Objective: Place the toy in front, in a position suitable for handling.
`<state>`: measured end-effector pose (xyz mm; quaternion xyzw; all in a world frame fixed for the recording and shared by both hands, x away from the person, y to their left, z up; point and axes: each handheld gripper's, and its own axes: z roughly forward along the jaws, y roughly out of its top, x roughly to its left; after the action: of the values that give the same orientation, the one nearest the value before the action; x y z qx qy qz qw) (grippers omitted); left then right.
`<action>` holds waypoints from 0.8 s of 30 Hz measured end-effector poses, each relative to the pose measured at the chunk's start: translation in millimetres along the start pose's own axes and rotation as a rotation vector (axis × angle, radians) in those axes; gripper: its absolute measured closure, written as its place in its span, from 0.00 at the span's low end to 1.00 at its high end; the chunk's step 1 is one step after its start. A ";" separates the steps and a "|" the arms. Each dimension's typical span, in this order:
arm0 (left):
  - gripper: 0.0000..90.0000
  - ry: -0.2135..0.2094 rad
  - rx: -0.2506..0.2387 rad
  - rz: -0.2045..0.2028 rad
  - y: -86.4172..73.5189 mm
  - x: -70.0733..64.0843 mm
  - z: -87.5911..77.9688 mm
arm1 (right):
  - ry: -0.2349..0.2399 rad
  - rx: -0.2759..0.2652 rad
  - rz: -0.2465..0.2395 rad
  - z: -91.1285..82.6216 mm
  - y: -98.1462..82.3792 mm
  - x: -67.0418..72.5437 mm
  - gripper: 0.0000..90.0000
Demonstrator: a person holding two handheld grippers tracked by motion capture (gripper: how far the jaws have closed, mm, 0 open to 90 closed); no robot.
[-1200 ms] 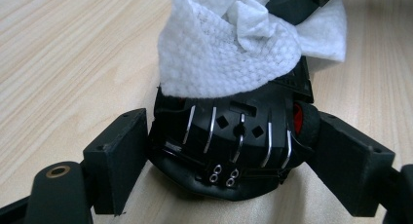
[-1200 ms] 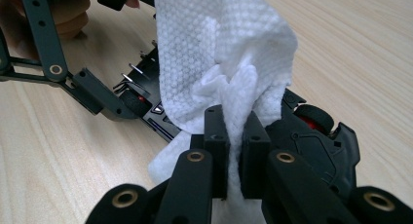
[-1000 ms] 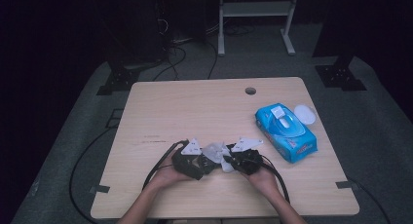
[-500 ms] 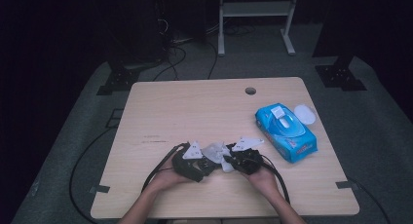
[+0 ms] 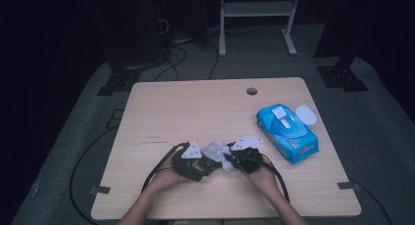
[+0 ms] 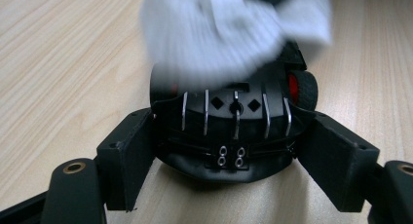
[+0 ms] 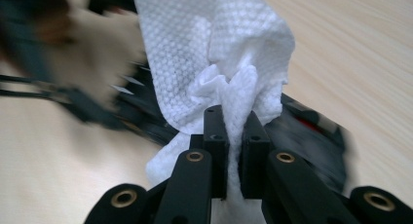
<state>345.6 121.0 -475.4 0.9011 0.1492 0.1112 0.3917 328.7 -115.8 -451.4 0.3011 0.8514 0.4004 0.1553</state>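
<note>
A black toy car (image 6: 234,107) with a red wheel hub sits low over the wooden table (image 5: 195,107), between the pads of my left gripper (image 6: 234,129). Both pads touch its sides, and the jaws have just been closing on it. My right gripper (image 7: 234,119) is shut on a bunched white wipe (image 7: 214,39), which drapes over the car (image 7: 311,131). In the high view both grippers meet near the front edge, the left gripper (image 5: 205,162) and the right gripper (image 5: 234,162) tip to tip, with the wipe (image 5: 215,149) between them.
A blue pack of wipes (image 5: 288,132) lies at the right of the table, its white lid (image 5: 306,114) flipped open. A round cable hole (image 5: 251,91) is near the far edge. Gripper cables loop off the front. A white stand (image 5: 254,19) is on the floor behind.
</note>
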 end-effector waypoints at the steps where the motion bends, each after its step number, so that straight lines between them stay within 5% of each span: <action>1: 0.27 0.000 -0.001 0.001 0.0 0.1 0.0 | -0.033 0.008 0.014 -2.7 -3.4 -8.0 0.93; 4: 0.27 -0.004 -0.004 -0.006 0.3 1.1 0.3 | -0.059 0.008 0.065 -8.0 -11.5 -24.1 0.93; 8: 0.27 -0.011 -0.013 -0.019 0.1 2.0 0.4 | -0.076 0.015 0.064 -8.8 -14.2 -28.7 0.93; 14: 0.27 -0.010 -0.011 -0.022 -0.1 2.1 0.5 | -0.054 0.008 0.054 -7.8 -12.5 -20.7 0.94; 21: 0.26 -0.003 -0.006 -0.028 0.2 2.4 1.0 | 0.033 -0.012 0.013 -0.4 -3.0 4.0 0.94; 24: 0.27 -0.011 -0.013 -0.026 0.4 2.6 0.3 | 0.029 -0.007 0.009 -1.2 -1.5 -0.3 0.94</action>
<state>348.1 121.5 -475.1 0.8970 0.1582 0.1022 0.3999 327.8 -117.4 -451.8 0.2988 0.8508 0.4083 0.1420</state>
